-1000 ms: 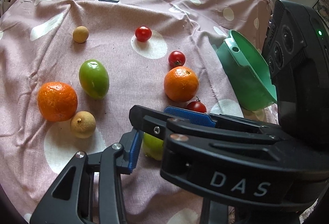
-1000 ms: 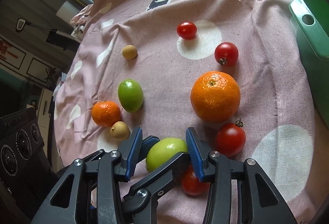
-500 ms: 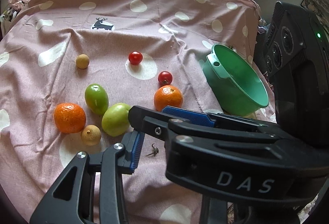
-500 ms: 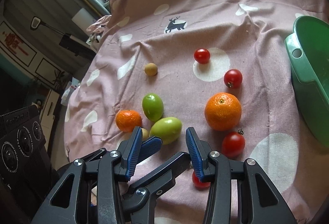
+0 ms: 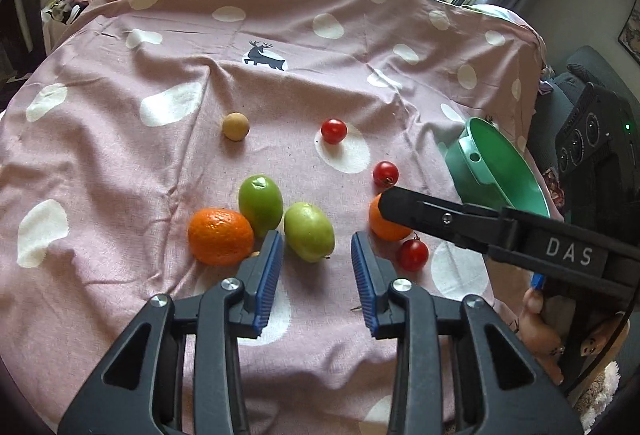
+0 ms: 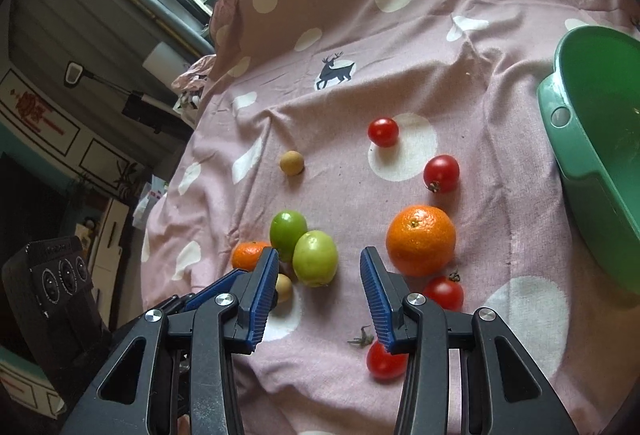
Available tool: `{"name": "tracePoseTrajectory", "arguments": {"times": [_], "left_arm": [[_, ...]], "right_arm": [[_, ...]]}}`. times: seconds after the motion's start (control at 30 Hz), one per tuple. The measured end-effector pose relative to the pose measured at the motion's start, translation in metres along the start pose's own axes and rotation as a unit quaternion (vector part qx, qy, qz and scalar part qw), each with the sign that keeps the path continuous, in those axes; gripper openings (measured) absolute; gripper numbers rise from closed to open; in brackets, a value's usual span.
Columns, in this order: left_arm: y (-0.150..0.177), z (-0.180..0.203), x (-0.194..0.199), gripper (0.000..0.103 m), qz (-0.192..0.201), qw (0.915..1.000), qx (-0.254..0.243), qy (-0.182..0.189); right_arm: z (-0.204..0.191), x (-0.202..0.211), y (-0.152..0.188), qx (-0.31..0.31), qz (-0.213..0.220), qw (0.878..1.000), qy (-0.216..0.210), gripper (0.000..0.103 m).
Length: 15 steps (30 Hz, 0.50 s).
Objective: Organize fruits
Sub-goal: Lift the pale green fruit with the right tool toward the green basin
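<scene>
Fruits lie on a pink spotted cloth [image 5: 120, 163]. Two green fruits [image 5: 309, 232] [image 5: 260, 200] touch, next to a small orange [image 5: 221, 241] and a tan longan [image 6: 283, 287]. A larger orange [image 6: 421, 239], several cherry tomatoes [image 6: 441, 172] [image 6: 383, 131] [image 6: 444, 292] and another longan [image 5: 235, 126] lie apart. My left gripper [image 5: 317, 275] is open and empty, just short of the nearer green fruit. My right gripper [image 6: 319, 295] is open and empty, also just short of the green fruit [image 6: 315, 257]; one tomato [image 6: 383, 361] lies under its right finger.
A green plastic bowl [image 6: 576, 155] stands at the cloth's right edge, tilted; it also shows in the left wrist view [image 5: 496, 167]. A loose tomato stem [image 6: 362, 338] lies on the cloth. Windows and a wall are behind the table.
The light green fruit, between the right fingers a second ago, now lies on the cloth beside the other green fruit. Both grippers have pulled back and up; the right one no longer crosses the left view's centre.
</scene>
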State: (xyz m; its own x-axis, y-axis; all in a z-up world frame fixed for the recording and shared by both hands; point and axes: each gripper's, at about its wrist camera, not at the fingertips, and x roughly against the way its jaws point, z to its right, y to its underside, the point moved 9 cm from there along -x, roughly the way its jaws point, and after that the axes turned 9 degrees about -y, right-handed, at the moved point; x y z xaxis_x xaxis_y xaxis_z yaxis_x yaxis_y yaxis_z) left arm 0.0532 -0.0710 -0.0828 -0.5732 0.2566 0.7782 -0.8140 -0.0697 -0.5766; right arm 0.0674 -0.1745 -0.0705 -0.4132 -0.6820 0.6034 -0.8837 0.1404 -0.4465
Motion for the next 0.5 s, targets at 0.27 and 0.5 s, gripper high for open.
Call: {"name": "tracePoseTrajectory", "arguments": {"times": [0.27,0.5], "left_arm": [[0.006,0.008,-0.022,0.034,-0.033,0.9994,0.002,0.013],[0.008,0.008,-0.035,0.034,-0.045,0.9989,0.01,0.0]], "right_arm": [[-0.009,-0.037,-0.014,0.028,-0.051,0.998,0.027,0.046],[0.003,-0.067,0.0,0.034,-0.104,0.993,0.048,0.041]]}}
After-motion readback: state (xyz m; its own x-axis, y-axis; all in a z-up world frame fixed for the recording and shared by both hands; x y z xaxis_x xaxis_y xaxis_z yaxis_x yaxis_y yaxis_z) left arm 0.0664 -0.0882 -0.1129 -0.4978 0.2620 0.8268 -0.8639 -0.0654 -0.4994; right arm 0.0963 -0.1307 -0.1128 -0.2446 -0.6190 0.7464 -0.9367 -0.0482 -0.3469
